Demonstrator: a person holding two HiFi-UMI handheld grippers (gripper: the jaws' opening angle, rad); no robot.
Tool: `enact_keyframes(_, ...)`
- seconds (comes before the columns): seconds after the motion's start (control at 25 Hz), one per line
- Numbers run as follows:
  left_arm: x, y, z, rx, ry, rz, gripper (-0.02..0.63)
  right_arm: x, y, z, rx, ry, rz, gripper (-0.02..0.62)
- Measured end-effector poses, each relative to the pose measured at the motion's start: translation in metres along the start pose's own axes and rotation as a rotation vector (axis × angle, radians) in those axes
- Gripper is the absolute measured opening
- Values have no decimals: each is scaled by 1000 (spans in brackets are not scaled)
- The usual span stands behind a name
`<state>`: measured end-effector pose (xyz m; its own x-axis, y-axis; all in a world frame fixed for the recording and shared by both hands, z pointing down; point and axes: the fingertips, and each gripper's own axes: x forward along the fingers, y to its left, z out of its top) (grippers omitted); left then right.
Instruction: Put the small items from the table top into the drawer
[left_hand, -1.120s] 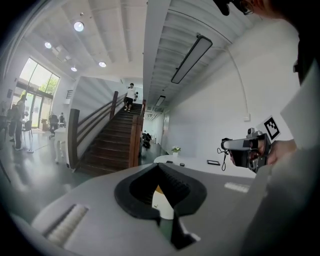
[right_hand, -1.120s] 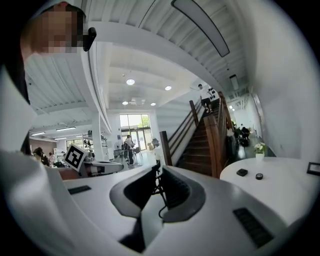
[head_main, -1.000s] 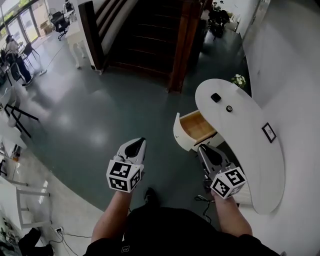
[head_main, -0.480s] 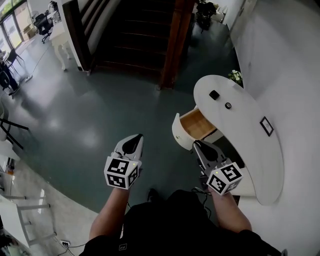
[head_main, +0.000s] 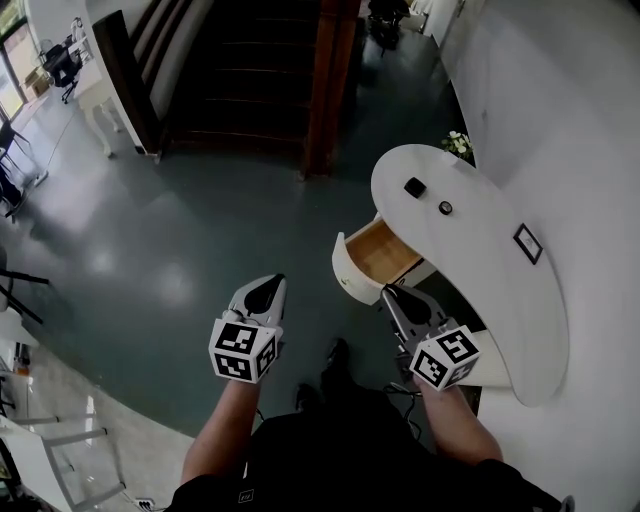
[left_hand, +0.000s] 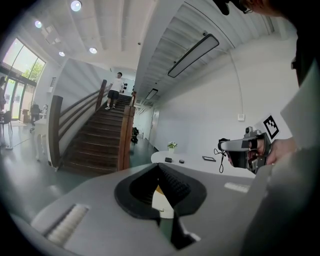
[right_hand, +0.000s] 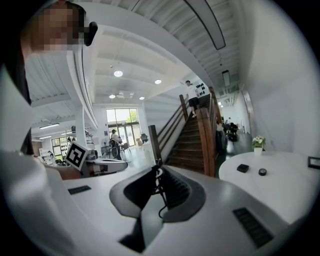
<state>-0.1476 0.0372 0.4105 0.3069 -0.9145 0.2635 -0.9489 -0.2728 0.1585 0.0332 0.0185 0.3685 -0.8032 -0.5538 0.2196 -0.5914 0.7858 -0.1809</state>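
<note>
A white oval table (head_main: 500, 300) stands on the right with its drawer (head_main: 372, 252) pulled open and looking empty. On the table top lie a small black square item (head_main: 414, 187) and a small round dark item (head_main: 445, 208). They also show in the right gripper view as the square (right_hand: 242, 168) and the round one (right_hand: 262, 172). My left gripper (head_main: 266, 292) is shut and empty over the floor, left of the drawer. My right gripper (head_main: 399, 299) is shut and empty just in front of the drawer's near corner. Their jaws meet in the left gripper (left_hand: 159, 167) and right gripper (right_hand: 159, 171) views.
A flat dark frame (head_main: 527, 243) lies on the table's right side and a small flower pot (head_main: 457, 143) stands at its far end. A wooden staircase (head_main: 250, 70) with a thick post (head_main: 325, 90) rises beyond the grey floor. A white wall runs along the right.
The table and open drawer have slid left and a little nearer in the head view. Both grippers keep about the same places and stay shut.
</note>
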Motion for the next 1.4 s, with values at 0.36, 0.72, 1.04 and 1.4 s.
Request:
enact_keyframes(0.36,92,3,12,33,60,-10,11,42,-85,0,38,22,2,44)
enact_keyframes(0.72,161,6,32,55,101,-12,11,80,-151,5,63,43,28,44)
enact_keyframes(1.04,193,23,29,35,122,-75,11,103,-163,-2,65,84,-27,44)
enact_keyframes(1.4,208,52,18,34,134,-197,11,139,-149,-16,42,147,-115,44)
